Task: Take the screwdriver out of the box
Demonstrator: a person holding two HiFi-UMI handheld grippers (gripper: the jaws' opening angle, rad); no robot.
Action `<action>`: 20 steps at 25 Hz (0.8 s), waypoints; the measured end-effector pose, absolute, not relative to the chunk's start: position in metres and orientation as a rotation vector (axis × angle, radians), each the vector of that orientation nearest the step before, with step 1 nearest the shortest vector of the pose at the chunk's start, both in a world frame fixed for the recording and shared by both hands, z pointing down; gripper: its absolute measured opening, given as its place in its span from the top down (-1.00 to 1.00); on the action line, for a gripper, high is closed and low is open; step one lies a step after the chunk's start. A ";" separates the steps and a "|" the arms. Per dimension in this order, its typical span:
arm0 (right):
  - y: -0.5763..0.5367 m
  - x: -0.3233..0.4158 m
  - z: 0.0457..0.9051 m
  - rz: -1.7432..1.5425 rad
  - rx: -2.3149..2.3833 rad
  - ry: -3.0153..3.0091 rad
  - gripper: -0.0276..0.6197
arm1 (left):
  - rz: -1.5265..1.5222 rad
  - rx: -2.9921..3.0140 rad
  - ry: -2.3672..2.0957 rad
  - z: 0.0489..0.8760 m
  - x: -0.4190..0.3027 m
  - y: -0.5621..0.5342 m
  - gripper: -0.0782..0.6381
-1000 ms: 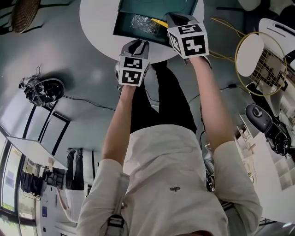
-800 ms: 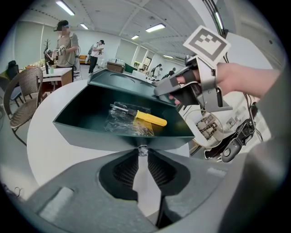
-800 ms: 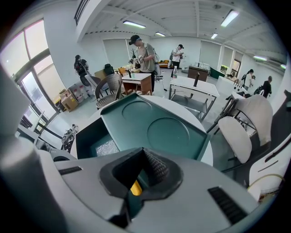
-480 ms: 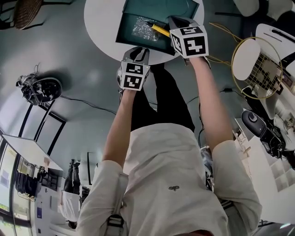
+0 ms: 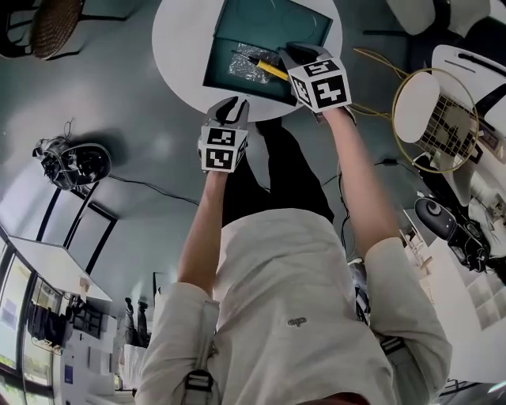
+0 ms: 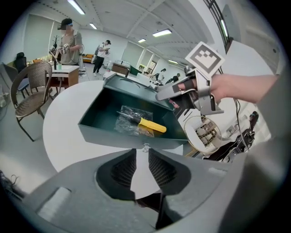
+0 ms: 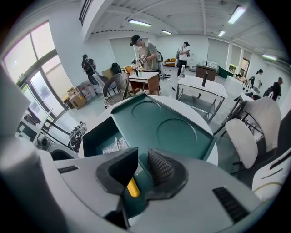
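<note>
A dark green box (image 5: 237, 85) stands open on a round white table (image 5: 178, 39), its lid tipped back. Inside, a screwdriver with a yellow handle (image 5: 267, 70) lies on a clear plastic bag (image 5: 243, 63). My left gripper (image 5: 231, 103) hangs just off the box's near wall (image 6: 113, 136), over the table edge. Its jaws are opening and nothing is between them (image 6: 141, 152). My right gripper (image 5: 288, 52) hovers over the right side of the box, open. The yellow handle (image 7: 132, 186) shows below the gap (image 7: 142, 157), untouched.
A wicker chair (image 5: 51, 24) stands beyond the table at the left. White chairs and a gold wire frame (image 5: 431, 107) stand at the right. Cables and gear (image 5: 75, 162) lie on the floor at the left. People stand at desks (image 7: 143, 54) far behind.
My left gripper has drawn back from the box's near wall toward the person, and its jaws have spread. The right gripper has stayed over the box.
</note>
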State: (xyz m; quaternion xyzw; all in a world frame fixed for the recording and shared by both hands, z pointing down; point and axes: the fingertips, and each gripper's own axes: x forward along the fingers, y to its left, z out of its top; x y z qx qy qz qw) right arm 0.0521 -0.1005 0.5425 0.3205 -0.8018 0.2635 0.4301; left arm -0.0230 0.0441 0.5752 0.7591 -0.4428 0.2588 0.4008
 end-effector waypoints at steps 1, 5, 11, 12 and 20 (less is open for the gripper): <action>-0.096 0.050 0.538 0.636 0.786 -2.007 0.69 | 0.648 1.914 -1.128 0.570 -0.028 0.046 0.55; -0.072 0.038 0.524 0.571 0.726 -2.019 0.70 | 0.631 1.911 -1.145 0.549 -0.048 0.055 0.56; -0.041 0.028 0.550 0.465 0.602 -1.926 0.68 | 0.540 1.923 -1.147 0.515 -0.065 0.060 0.56; -0.041 0.026 0.557 0.429 0.582 -1.908 0.67 | 0.519 1.921 -1.149 0.510 -0.067 0.060 0.57; -0.038 0.015 0.597 0.189 0.452 -1.784 0.63 | 0.412 1.908 -1.142 0.480 -0.094 0.064 0.69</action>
